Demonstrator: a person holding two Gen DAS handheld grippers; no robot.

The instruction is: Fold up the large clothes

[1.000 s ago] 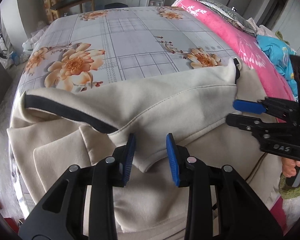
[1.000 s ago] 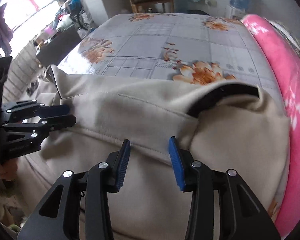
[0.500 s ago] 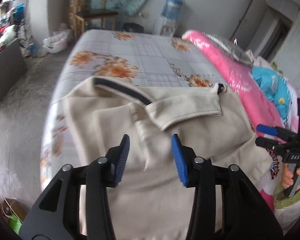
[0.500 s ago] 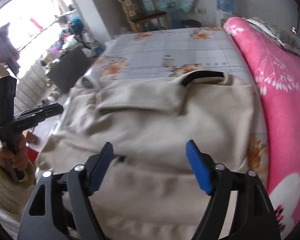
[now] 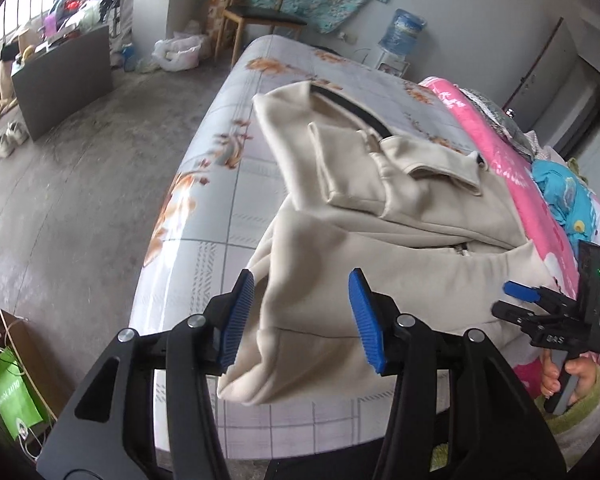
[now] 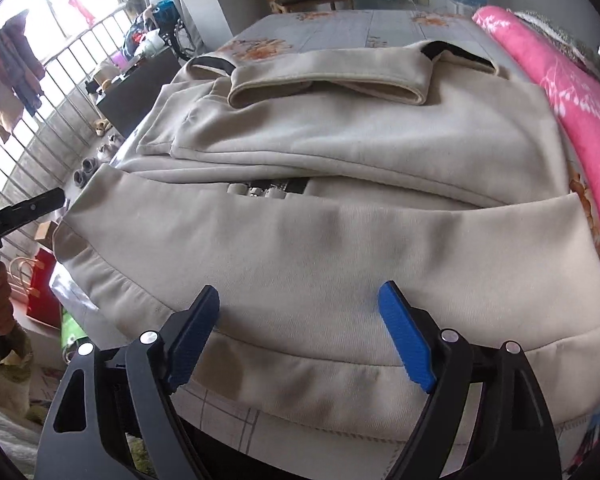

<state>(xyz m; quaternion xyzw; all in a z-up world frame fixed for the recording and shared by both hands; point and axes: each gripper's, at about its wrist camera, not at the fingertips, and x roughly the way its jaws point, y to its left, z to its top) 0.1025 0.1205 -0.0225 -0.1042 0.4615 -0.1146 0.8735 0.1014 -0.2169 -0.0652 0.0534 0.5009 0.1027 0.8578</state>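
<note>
On the far left of the left wrist view, a grey floor [image 5: 60,208] is being shown beside the bed [image 5: 204,240], with a green bag [image 5: 14,396] standing at the lower edge. The left claw [image 5: 302,320] is being held released, its blue pads [image 5: 236,320] spread wide above the near left corner of the beige garment [image 5: 380,264], and nothing is being gripped between them. The garment is being seen laid flat on the floral bed sheet — partly folded, with a sleeve [image 5: 440,160] turned across its upper part and a dark-trimmed collar at the far end. To the right, the pink blanket [image 5: 496,148] is lying along the garment's edge, with a blue cloth [image 5: 560,192] beyond it. The right claw [image 5: 516,304] is being seen at the garment's right side, gripped by a hand [image 5: 568,376]. In the right wrist view, the right claw [image 6: 300,332] is likewise being held released — its pads [image 6: 406,336] are being poised wide apart over the garment's [image 6: 320,240] near hem, with fabric lying below them and none pinched. The pink blanket [image 6: 572,92] is bordering the garment on the right.
</note>
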